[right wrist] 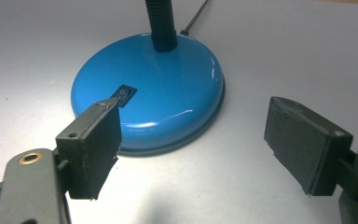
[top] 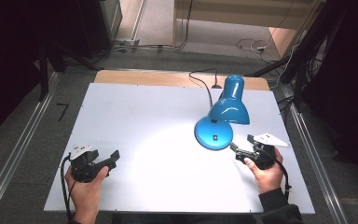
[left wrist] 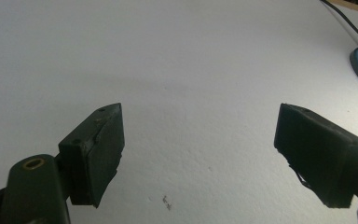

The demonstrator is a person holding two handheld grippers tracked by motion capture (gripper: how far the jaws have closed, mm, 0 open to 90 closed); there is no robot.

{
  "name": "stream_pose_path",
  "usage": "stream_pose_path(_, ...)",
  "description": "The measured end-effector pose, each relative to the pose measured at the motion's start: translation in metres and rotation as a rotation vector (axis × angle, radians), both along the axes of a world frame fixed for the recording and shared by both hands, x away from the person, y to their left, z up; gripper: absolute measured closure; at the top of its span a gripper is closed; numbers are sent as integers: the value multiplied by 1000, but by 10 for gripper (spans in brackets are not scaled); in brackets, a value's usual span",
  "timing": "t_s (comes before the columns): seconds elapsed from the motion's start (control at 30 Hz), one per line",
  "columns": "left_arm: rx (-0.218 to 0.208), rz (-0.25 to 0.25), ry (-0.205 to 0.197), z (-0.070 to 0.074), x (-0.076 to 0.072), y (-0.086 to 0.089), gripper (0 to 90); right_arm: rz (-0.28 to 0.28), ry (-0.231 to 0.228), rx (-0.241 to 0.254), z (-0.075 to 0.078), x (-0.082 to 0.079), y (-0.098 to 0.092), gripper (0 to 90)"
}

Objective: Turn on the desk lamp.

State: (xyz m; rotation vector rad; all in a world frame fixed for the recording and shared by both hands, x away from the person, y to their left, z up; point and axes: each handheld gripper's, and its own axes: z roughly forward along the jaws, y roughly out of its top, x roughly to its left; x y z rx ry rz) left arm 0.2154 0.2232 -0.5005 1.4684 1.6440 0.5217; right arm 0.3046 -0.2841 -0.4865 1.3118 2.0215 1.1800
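A blue desk lamp (top: 228, 107) stands right of centre on the white table, its shade bent down over its round base (top: 213, 133) and lit onto the tabletop. The base (right wrist: 154, 88) carries a small black rocker switch (right wrist: 125, 94) and a black flexible neck (right wrist: 161, 23). My right gripper (top: 243, 145) sits just right of the base, open, its left jaw close to the switch side; in the right gripper view (right wrist: 193, 149) nothing lies between its jaws. My left gripper (top: 113, 158) rests at the front left, open over bare table (left wrist: 198, 156).
The lamp's black cord (top: 205, 86) runs to the table's far wooden edge (top: 168, 77). The white tabletop (top: 144, 121) is bare to the left and front. Metal rails (top: 23, 140) flank the table; cables lie on the floor behind.
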Motion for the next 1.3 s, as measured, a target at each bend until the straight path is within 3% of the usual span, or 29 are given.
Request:
stream_pose_path(0.83,-2,-2,-2,0,0,-1,166,-102,3,23,4,-27,-58,156)
stream_pose_path(1.13,-1,-4,-2,0,0,-1,166,-160,25,-12,-2,-36,-78,153)
stream_pose_path(1.23,-2,-5,-3,0,0,-1,166,-185,51,-21,-7,-35,-85,149)
stream_pose_path(1.3,0,-4,-2,0,1,-2,166,-199,75,-55,-12,-33,-87,148)
